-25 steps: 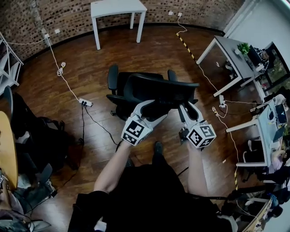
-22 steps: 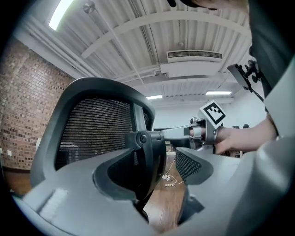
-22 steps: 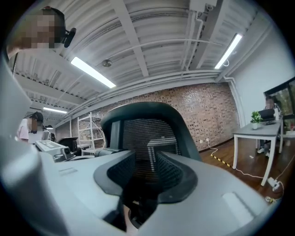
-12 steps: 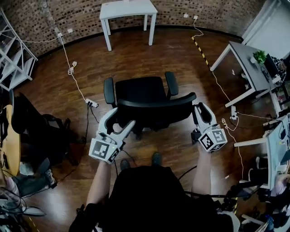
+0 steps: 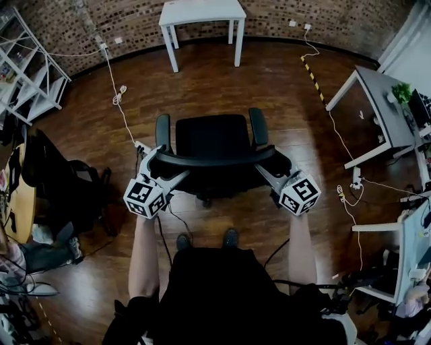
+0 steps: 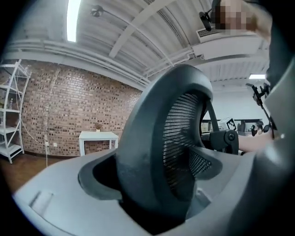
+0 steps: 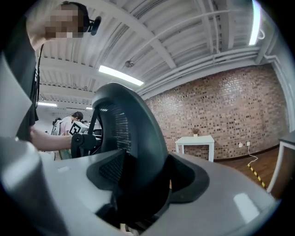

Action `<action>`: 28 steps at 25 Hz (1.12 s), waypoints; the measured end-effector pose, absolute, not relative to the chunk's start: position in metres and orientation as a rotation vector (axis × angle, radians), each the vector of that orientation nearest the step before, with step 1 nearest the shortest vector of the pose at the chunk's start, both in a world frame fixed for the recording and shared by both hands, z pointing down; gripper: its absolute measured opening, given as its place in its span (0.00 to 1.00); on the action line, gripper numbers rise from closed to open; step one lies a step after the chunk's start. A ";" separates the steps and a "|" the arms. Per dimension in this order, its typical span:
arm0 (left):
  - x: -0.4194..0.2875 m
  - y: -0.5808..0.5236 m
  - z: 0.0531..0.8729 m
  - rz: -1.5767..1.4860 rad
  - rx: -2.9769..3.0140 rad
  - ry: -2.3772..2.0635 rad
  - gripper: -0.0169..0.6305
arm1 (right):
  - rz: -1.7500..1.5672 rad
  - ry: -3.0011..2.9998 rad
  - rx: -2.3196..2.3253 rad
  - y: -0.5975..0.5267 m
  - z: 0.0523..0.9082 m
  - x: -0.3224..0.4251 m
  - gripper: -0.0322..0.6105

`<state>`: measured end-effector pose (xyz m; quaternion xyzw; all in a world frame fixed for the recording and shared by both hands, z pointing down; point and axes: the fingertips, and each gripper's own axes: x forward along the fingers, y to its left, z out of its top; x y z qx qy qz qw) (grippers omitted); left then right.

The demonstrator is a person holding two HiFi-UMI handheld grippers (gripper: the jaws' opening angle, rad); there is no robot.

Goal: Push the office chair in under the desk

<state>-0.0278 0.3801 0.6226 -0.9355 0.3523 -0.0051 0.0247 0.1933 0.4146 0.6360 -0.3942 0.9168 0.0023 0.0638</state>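
The black office chair (image 5: pixel 214 137) stands on the wood floor and faces the white desk (image 5: pixel 202 11) at the brick wall, well short of it. My left gripper (image 5: pixel 166 166) straddles the left end of the mesh backrest (image 5: pixel 214 159), and my right gripper (image 5: pixel 271 166) straddles the right end. Both pairs of jaws have just been opening and stand wide. The backrest's rim (image 6: pixel 152 138) fills the gap in the left gripper view, and the rim (image 7: pixel 136 138) does the same in the right gripper view. I see no pad clamping it.
A power strip (image 5: pixel 142 145) and white cable (image 5: pixel 120 100) lie on the floor left of the chair. Black bags (image 5: pixel 64 189) and white shelving (image 5: pixel 30 74) stand at the left. A grey desk (image 5: pixel 377 104) and striped floor tape (image 5: pixel 312 70) are at the right.
Both grippers moved outward from the middle of the backrest to its two ends, and their jaws spread wider. The chair turned to face the white desk squarely.
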 end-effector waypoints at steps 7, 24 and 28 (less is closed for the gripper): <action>-0.019 0.370 0.620 -0.016 -2.892 1.109 0.86 | -0.006 2.781 -1.167 0.401 0.633 0.204 0.47; -0.031 0.280 0.621 -0.056 -2.953 1.175 0.86 | -0.092 2.837 -1.076 0.310 0.631 0.194 0.46; -0.041 0.254 0.614 -0.068 -2.966 1.181 0.86 | -0.124 2.850 -1.054 0.284 0.626 0.183 0.46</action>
